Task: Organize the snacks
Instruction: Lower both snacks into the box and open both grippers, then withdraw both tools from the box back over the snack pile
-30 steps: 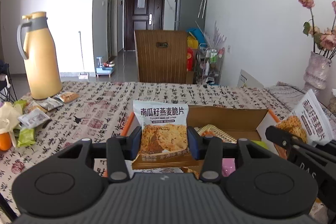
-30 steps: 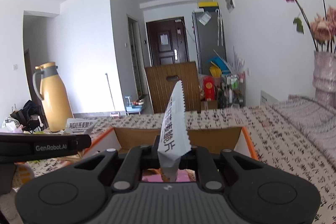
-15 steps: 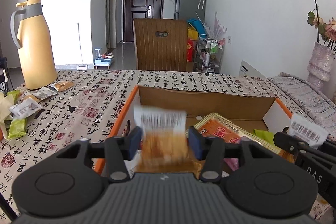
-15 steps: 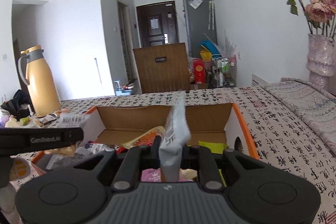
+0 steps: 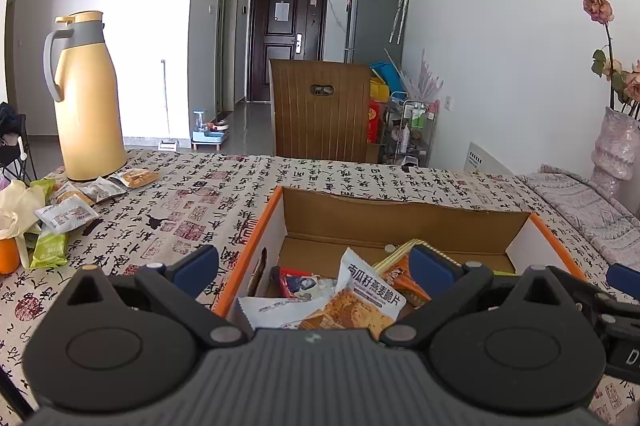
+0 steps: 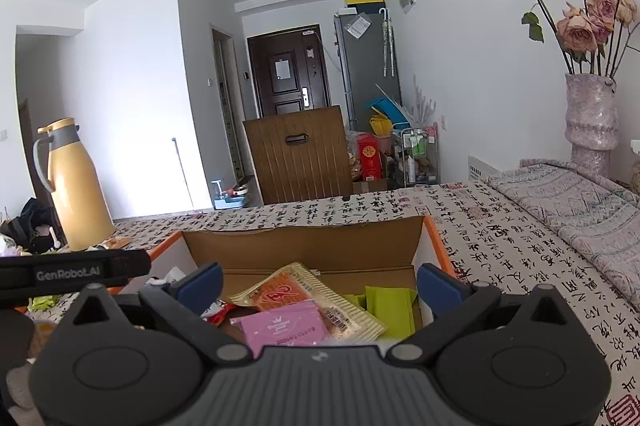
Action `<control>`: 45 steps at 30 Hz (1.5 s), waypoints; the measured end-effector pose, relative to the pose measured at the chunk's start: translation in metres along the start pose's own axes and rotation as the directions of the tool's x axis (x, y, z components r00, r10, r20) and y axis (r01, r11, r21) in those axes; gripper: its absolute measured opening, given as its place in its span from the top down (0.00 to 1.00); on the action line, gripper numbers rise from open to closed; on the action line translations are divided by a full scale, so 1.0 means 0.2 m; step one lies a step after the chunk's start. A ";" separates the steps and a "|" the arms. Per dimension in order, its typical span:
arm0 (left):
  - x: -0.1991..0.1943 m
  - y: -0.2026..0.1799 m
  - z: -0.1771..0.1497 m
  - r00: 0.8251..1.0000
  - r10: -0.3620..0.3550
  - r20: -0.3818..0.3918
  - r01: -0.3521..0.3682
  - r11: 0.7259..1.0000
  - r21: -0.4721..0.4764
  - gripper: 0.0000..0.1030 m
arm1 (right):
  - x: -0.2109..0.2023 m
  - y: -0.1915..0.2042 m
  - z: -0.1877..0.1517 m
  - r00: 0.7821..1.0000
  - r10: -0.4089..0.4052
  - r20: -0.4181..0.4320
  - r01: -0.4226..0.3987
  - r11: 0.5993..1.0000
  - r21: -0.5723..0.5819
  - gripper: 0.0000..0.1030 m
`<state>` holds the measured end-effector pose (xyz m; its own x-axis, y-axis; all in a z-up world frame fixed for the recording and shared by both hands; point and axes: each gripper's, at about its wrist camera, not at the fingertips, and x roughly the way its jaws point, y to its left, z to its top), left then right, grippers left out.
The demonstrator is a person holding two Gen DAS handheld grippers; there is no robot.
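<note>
Calligraphy-print cloth covers the table (image 5: 328, 182), which runs from the lower left of the left wrist view back toward a dark door at the far end of the room. An open cardboard box (image 5: 400, 222) with orange edges sits on it at lower centre.

Left gripper (image 5: 316, 268) points forward and slightly downward over the near left corner of the box. Its jaws have just been opening and now stand wide; nothing is pressed between the blue pads. Below them a white and orange crisp packet (image 5: 360, 302) lies loose inside the box, leaning on other wrappers.

Right gripper (image 6: 318, 284) is angled the same way over the box (image 6: 312, 242), near its right side. Its jaws have also just been opening and are spread wide, gripping nothing. Under them lie a pink packet (image 6: 282, 326), a large tan and orange packet (image 6: 304, 290) and green packets (image 6: 390, 304).

Toward the left edge of the left wrist view, more small packets (image 5: 64, 214) lie scattered on the cloth beside a tall yellow jug (image 5: 86, 98). A vase (image 6: 590, 118) of dried roses stands at the right of the right wrist view.
</note>
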<state>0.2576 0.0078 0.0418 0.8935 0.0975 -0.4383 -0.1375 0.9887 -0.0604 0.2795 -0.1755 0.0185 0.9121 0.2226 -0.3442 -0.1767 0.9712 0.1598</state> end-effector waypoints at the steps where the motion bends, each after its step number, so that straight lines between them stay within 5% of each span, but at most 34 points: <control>1: 0.00 0.00 0.00 1.000 -0.001 0.000 0.001 1.000 -0.002 0.00 | 0.00 0.00 0.00 1.000 0.002 0.001 -0.002 1.000 -0.002 0.00; 26: -0.28 0.06 0.03 0.998 0.030 0.049 -0.030 1.000 -0.001 0.00 | -0.27 0.08 0.08 0.997 0.033 0.072 -0.029 0.998 -0.054 0.00; 45: -0.56 0.31 -0.30 0.999 0.039 -0.031 -0.039 0.999 0.010 0.00 | -0.51 0.21 -0.23 0.996 0.053 -0.070 -0.060 0.994 -0.094 0.00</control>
<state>0.1238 0.0505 0.0326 0.8736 0.1327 -0.4683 -0.1681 0.9852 -0.0344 0.1618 -0.1543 0.0185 0.8733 0.2793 -0.3992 -0.2648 0.9599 0.0924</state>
